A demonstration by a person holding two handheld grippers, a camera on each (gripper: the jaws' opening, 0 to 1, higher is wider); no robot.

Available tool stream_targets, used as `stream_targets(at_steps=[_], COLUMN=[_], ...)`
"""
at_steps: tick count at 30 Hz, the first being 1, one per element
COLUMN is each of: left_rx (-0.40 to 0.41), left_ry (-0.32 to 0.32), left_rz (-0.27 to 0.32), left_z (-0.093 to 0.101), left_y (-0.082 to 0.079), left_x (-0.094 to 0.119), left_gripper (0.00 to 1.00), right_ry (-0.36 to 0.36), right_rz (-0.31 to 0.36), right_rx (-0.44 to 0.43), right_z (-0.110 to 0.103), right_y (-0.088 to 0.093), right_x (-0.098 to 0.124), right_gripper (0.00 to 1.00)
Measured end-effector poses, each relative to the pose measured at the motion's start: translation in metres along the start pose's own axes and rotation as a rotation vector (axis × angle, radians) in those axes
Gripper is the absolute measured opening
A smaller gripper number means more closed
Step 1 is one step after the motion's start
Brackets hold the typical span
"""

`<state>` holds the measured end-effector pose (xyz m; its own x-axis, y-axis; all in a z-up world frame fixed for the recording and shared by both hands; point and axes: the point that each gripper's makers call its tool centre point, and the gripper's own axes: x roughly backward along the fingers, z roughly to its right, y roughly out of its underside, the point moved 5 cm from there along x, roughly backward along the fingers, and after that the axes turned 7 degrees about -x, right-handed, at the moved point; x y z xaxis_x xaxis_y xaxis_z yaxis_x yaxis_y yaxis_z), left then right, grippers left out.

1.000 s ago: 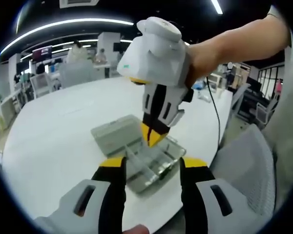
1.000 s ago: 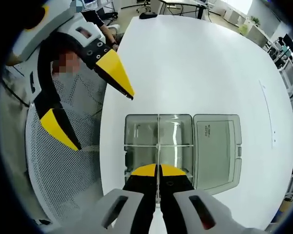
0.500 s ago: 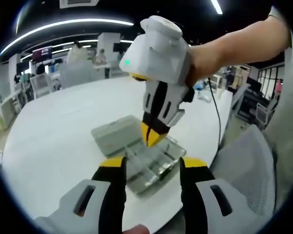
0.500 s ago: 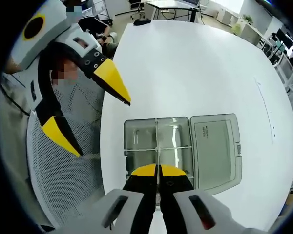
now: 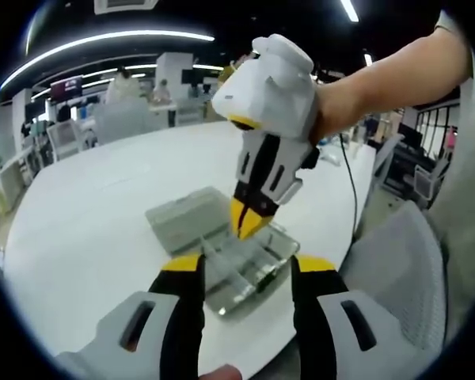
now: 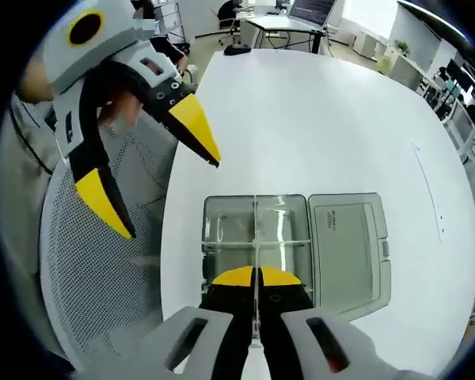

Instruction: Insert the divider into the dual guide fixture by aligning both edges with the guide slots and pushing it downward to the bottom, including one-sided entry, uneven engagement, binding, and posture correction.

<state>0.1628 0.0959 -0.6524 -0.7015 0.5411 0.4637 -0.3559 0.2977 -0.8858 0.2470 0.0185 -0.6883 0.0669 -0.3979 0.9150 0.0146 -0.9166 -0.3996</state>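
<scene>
A clear grey compartment box (image 5: 236, 265) lies on the white table near its edge, with its lid (image 5: 180, 216) folded open beside it. My right gripper (image 5: 248, 227) comes down over the box, shut on a thin clear divider. In the right gripper view the divider (image 6: 256, 237) runs edge-on along the box's (image 6: 222, 226) middle line, crossing a transverse divider, and my right gripper (image 6: 256, 279) is shut on its near end. How deep it sits in the slots I cannot tell. My left gripper (image 5: 247, 267) hovers open in front of the box, apart from it, and hangs open (image 6: 154, 170) over the chair.
The box's open lid (image 6: 348, 245) lies flat to the right. The round white table (image 6: 301, 119) stretches beyond it. A grey mesh chair (image 6: 103, 277) stands at the table's edge by the box. Desks and chairs (image 5: 63, 134) fill the office behind.
The right gripper has tilted and shifted slightly to the right over the box, still shut on the divider. The left gripper stays open and has hardly moved.
</scene>
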Motion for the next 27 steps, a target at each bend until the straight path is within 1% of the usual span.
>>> stream_targets(at_steps=[1,2,3,5,10,12,13,15,17,27], left_rx=[-0.001,-0.003,-0.003,-0.004,-0.005,-0.006,-0.006,-0.005,-0.004,-0.006], left_ry=[0.001,0.001,0.001,0.001,0.000,0.000,-0.001,-0.003,-0.002,-0.003], left_rz=[0.000,-0.001,-0.001,-0.001,-0.003,-0.005,-0.005,-0.003,-0.004,-0.005], left_z=[0.0000,-0.0002,-0.0004,-0.0007,-0.0014,-0.0017,-0.0019,-0.0027,-0.0029,-0.0037], left_y=[-0.0002,-0.0003,-0.0005,-0.0005,0.0006,0.0009,0.0008,0.0007,0.0011,0.0020], left_x=[-0.0001,-0.0001,0.0000,0.0002,-0.0001,-0.0005,-0.0006,-0.0008,-0.0011,-0.0017], left_gripper=[0.42,0.42,0.42,0.42,0.42,0.42,0.42,0.42,0.42,0.42], right_ry=[-0.007,-0.010,-0.014,-0.019,-0.023,-0.023,-0.025,-0.025,-0.027,-0.029], right_rz=[0.011,0.029,0.034,0.036,0.051,0.053,0.058,0.058,0.062,0.080], right_rx=[-0.001,0.016,-0.013,-0.029,0.025,0.019,0.039,0.026,0.036,0.025], right_z=[-0.0007,-0.0010,-0.0003,-0.0002,-0.0032,-0.0014,0.0002,0.0010,0.0024,0.0019], right_y=[0.0006,0.0005,0.0005,0.0015,0.0007,0.0010,0.0014,0.0015,0.0019,0.0039], right_x=[-0.0004,-0.0005,0.0000,0.0003,-0.0014,-0.0018,-0.0027,-0.0030,-0.0036,-0.0021], right_gripper=[0.00,0.00,0.00,0.00,0.00,0.00,0.00,0.00,0.00,0.00])
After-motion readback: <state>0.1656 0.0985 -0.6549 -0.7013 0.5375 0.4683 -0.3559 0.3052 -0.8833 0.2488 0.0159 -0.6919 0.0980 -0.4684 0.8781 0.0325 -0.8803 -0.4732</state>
